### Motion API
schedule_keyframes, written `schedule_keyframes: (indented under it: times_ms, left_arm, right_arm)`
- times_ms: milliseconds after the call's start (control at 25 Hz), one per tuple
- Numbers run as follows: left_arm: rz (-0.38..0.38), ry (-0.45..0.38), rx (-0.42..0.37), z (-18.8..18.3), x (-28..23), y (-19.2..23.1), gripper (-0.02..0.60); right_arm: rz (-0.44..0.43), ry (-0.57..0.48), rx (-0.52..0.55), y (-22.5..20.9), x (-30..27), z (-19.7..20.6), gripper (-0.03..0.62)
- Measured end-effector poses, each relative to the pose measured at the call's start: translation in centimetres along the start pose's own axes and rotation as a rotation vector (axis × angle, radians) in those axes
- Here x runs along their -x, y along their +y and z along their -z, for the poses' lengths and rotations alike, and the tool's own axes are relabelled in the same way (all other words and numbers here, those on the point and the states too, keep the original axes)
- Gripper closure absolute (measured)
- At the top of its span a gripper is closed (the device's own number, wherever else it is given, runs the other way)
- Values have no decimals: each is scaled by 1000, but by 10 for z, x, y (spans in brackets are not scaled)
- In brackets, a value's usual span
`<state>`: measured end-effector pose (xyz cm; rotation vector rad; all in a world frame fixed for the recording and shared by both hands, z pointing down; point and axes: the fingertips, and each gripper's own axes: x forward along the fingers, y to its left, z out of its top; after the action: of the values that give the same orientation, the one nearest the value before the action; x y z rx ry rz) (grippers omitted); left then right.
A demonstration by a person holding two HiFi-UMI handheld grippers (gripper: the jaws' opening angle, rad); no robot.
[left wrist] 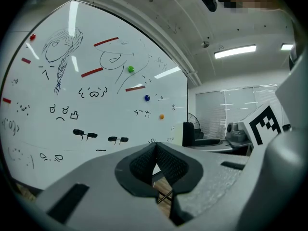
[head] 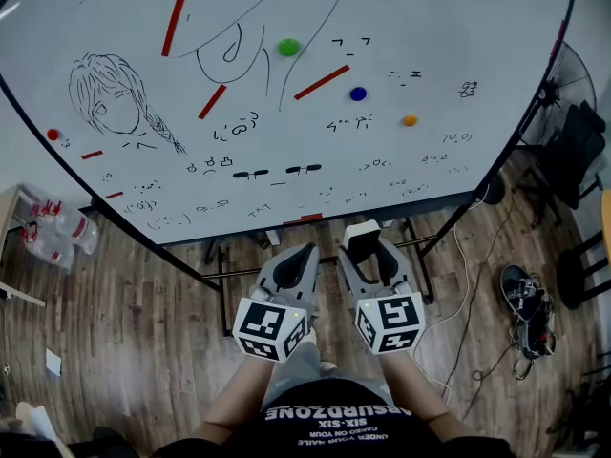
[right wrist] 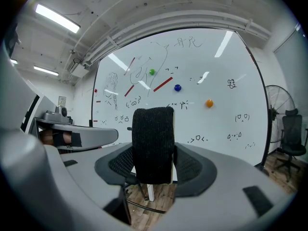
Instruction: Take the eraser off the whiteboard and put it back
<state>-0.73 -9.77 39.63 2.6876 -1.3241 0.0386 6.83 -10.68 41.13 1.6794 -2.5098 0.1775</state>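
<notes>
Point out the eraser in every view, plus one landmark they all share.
Head view: eraser in the right gripper, lower centre.
Left gripper view: right of centre, at that gripper's tip.
Right gripper view: centre, upright between the jaws.
Shared landmark: the green magnet.

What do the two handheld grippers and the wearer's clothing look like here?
The left gripper and right gripper are light grey shells with dark textured pads. Each carries a black-and-white marker cube. The person wears a black printed shirt.
</notes>
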Motion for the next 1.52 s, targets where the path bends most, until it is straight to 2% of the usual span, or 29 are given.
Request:
schedule_keyframes:
  times_ms: [720,1520]
  left_arm:
    - [-4,0,2,-4,-16,13,574]
    - [25,4,11,-6,-49,33,574]
  right_arm:
    - [8,-37,26,-13,-20,-23,356]
    - [33,-38,36,-31,-55,-31,356]
